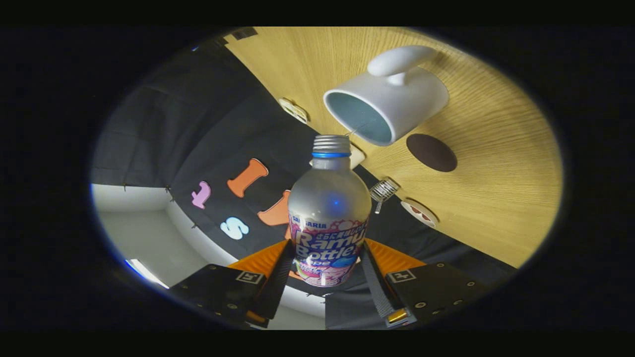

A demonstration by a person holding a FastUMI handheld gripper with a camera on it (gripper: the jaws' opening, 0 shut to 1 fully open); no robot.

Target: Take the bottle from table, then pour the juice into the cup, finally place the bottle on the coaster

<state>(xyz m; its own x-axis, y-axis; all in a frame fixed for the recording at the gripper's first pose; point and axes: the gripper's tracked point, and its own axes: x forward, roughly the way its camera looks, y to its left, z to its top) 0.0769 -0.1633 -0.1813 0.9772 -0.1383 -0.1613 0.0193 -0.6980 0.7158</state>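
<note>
My gripper point(326, 263) is shut on a silver bottle point(329, 208) with a printed label and a blue ring below its threaded neck; both fingers press its lower body. The whole view is rolled sideways, so the wooden table point(496, 163) stands tilted beyond the bottle. The bottle's mouth points toward the white cup point(392, 99), whose blue-lined opening lies just beyond the neck, a little to the right. The cup's handle sticks out on its far side. A dark round coaster point(431, 152) lies on the table right beside the cup. I cannot tell whether liquid is flowing.
Small round discs point(293, 110) point(419, 212) lie along the table's edge, with a small metal grid piece point(383, 190) near it. The black cloth wall point(198, 134) and a pale surface point(144, 228) lie on the other side of the bottle.
</note>
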